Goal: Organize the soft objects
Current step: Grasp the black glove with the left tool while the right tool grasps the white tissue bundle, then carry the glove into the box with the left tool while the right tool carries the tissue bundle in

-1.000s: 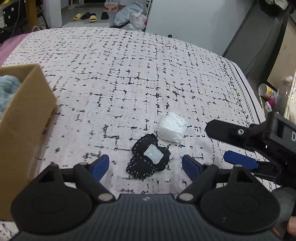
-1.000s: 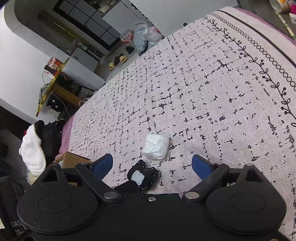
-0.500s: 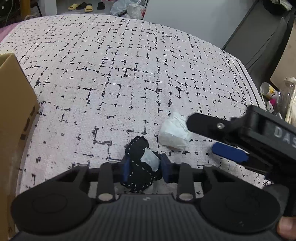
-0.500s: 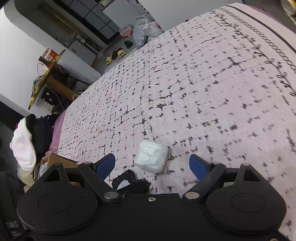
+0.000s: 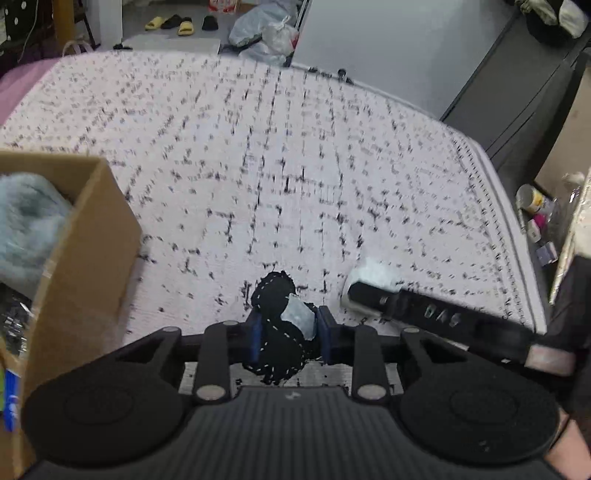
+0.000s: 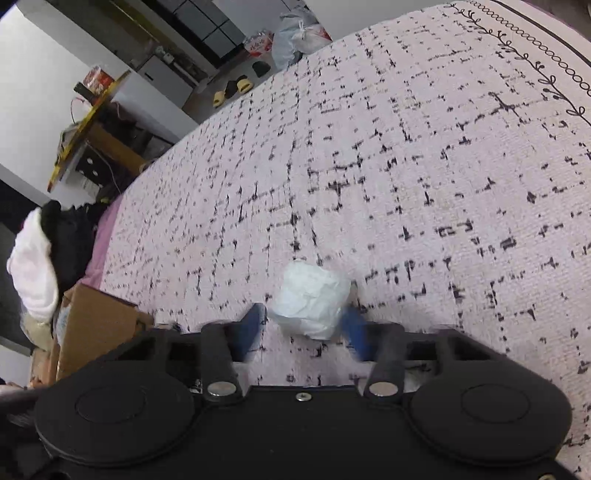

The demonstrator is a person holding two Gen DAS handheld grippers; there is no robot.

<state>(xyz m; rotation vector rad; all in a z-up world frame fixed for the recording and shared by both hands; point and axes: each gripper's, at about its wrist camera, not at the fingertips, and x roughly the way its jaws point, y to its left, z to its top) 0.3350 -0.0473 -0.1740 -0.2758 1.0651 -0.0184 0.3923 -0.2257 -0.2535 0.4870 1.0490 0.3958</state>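
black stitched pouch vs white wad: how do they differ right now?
Colour: the black stitched pouch is dark with white dashed stitching; the white wad is plain and crumpled. Grip: left gripper clamps the pouch; right gripper is closing around the wad. Both look soft.

A wide bed with a pale pink cover crossed by broken black lines point(image 5: 295, 155) fills most of both views; near its right edge runs a printed black vine border point(image 6: 546, 74). Beyond the far edge is a grey floor point(image 5: 166, 38) with yellow and black slippers point(image 5: 177, 24) and tied plastic bags point(image 5: 266, 33). A white wall point(image 5: 369, 48) stands behind, a dark cabinet point(image 5: 517, 103) at the right.
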